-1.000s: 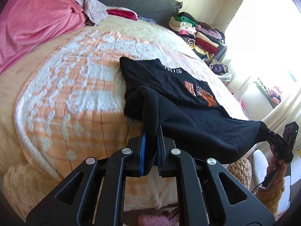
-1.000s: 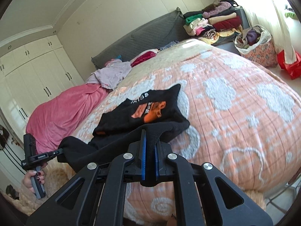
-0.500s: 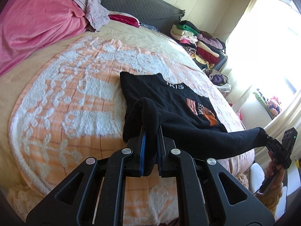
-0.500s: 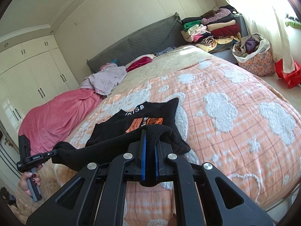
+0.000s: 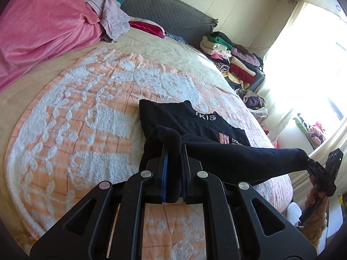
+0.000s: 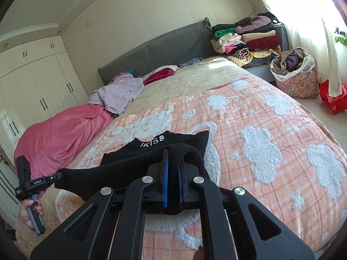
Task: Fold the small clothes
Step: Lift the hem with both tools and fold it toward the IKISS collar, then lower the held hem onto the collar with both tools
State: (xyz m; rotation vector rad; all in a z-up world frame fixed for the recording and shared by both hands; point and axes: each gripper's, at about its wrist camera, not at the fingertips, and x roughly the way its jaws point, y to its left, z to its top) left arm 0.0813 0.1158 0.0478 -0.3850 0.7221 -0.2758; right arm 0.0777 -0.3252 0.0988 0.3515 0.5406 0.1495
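Black knit top with white collar lettering [image 5: 195, 127] spread mid-way on peach-and-white fluffy blanket [image 5: 86, 130]. Left gripper [image 5: 172, 162] and right gripper [image 6: 172, 169] each clamped tight on hem corner, lifted off blanket, stretched taut. First fold under way; hem not yet laid over collar; remaining folds pending.

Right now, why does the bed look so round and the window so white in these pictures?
Left wrist view: the fisheye lens bows the bed into a dome, and sunlight burns the window to plain white. Right wrist view: the same bulge, the curtain washed out by glare, the corners dark, and the blanket slightly smeared at the right.
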